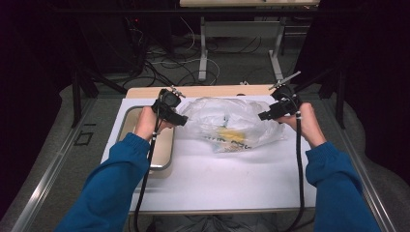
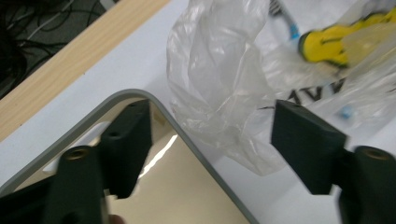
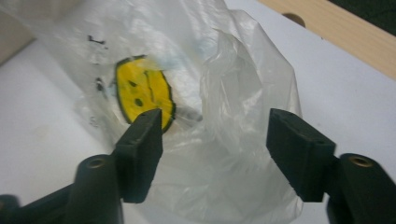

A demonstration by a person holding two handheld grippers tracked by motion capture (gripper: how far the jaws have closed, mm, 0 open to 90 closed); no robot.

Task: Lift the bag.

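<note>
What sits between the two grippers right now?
The clear plastic bag, crumpled on the white table, spans from left gripper to right gripper; high view.

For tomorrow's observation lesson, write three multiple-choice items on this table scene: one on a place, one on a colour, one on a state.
1. Where does the metal tray lie relative to the clear plastic bag in the high view?
A. left of it
B. right of it
C. on top of it

2. What colour is the round face printed on the bag?
A. red
B. yellow
C. green

3. How do the jaws of the left gripper and right gripper stand?
A. both clamped on the bag
B. one shut, one open
C. both apart, pads off the plastic

Answers:
1 A, the tray sits at the white mat's left edge, with the bag in the middle.
2 B, the face is yellow with a dark outline.
3 C, each gripper view shows a wide gap with bag plastic between the pads.
</note>
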